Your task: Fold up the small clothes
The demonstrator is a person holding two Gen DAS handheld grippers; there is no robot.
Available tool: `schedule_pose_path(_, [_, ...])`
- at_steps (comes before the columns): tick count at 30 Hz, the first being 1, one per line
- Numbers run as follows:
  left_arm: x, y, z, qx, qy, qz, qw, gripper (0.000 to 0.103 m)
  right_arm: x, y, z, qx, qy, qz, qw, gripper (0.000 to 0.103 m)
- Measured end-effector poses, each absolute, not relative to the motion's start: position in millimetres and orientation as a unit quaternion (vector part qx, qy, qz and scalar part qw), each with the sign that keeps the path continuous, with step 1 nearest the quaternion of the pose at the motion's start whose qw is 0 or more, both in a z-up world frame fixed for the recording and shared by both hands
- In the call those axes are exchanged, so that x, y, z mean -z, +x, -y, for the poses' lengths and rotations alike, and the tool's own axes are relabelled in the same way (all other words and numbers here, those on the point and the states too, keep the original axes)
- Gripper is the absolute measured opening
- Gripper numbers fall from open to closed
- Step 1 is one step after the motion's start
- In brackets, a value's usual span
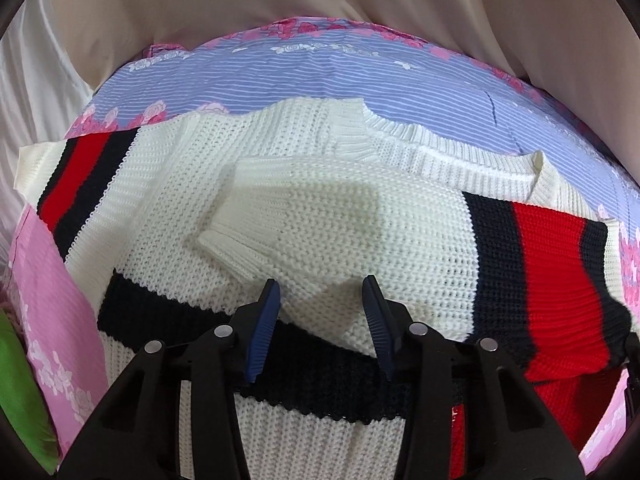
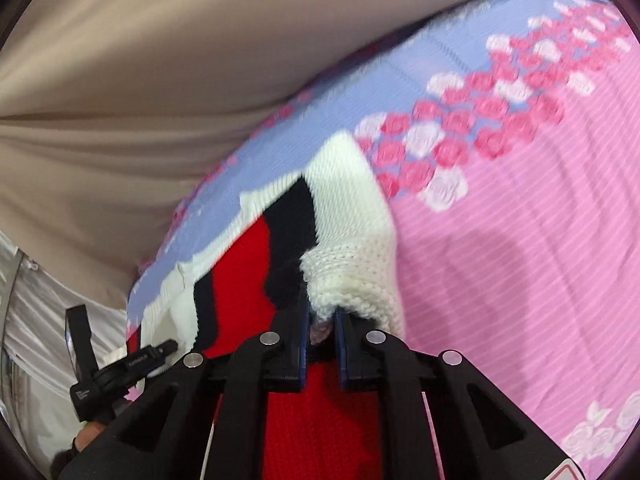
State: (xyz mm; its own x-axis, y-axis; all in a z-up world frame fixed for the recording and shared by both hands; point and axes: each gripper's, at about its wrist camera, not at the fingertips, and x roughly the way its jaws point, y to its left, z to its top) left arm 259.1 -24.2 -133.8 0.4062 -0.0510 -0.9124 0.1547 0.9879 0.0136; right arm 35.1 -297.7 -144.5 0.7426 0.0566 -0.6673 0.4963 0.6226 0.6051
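Left gripper (image 1: 322, 282): blue-padded fingers (image 1: 266, 320) apart, nothing pinched, hovering over white knit sweater (image 1: 304, 208) just short of folded-in sleeve cuff (image 1: 224, 246) at 11 o'clock. Black band (image 1: 160, 304) beneath. Red-and-black striped sleeve (image 1: 548, 280) at 3 o'clock.

Right gripper (image 2: 322, 320): fingers clenched on a bunched white fold of the sweater (image 2: 352, 276), lifted. Beyond, at 2 o'clock, pink-and-lilac floral bedsheet (image 2: 520, 220); at 10 o'clock, beige curtain (image 2: 160, 80).

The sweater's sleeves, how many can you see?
2 on the white knit sweater with red and black stripes: the left sleeve stretched outward, the right sleeve folded across the chest. None look hidden.
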Motion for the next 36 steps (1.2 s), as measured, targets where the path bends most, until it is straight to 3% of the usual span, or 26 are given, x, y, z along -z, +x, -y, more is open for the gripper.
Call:
schedule_pose_path(3, [134.0, 258.0, 26.3, 0.060, 0.054, -0.539, 0.838, 0.042, 168.5, 40.5, 297.3, 0.148, 0.391, -0.387, 0.822, 0.010])
schedule_pose_path(8, [134.5, 257.6, 24.8, 0.062, 0.055, -0.538, 0.839, 0.042, 140.3, 23.0, 284.6, 0.144, 0.389, -0.351, 0.839, 0.012])
schedule_pose_path(12, [134.6, 256.5, 25.2, 0.061, 0.056, -0.535, 0.841, 0.042, 113.6, 20.5, 266.4, 0.166, 0.323, -0.334, 0.870, 0.012])
schedule_pose_path(16, [132.6, 254.3, 17.2, 0.061, 0.045, -0.538, 0.840, 0.042, 141.8, 47.2, 269.8, 0.194, 0.274, -0.397, 0.854, 0.012])
schedule_pose_path(17, [130.9, 253.5, 12.3, 0.061, 0.040, -0.540, 0.838, 0.042, 151.9, 48.7, 273.8, 0.199, 0.272, -0.410, 0.847, 0.005])
schedule_pose_path(18, [127.5, 252.5, 4.6, 0.063, 0.030, -0.541, 0.838, 0.042, 150.6, 46.9, 275.2, 0.199, 0.273, -0.407, 0.848, 0.005])
schedule_pose_path(22, [101.0, 255.5, -61.9, 0.046, -0.042, -0.521, 0.851, 0.046, 124.5, 28.6, 263.9, 0.196, 0.269, -0.394, 0.857, 0.016])
schedule_pose_path(24, [91.2, 269.4, -112.2, 0.009, -0.075, -0.509, 0.858, 0.056, 112.3, 17.5, 245.3, 0.175, 0.259, -0.398, 0.863, 0.016])
schedule_pose_path(27, [91.0, 301.3, -198.2, -0.074, -0.124, -0.497, 0.856, 0.061, 102.9, 3.3, 212.9, 0.140, 0.238, -0.413, 0.868, 0.017])
schedule_pose_path(33, [129.6, 356.5, -313.8, -0.159, -0.206, -0.517, 0.815, 0.061, 98.5, -17.8, 133.9, 0.076, 0.228, -0.435, 0.868, 0.019])
schedule_pose_path(36, [152.3, 379.0, -329.2, -0.171, -0.217, -0.532, 0.800, 0.048, 96.6, -18.8, 103.0, 0.059, 0.208, -0.448, 0.868, 0.022])
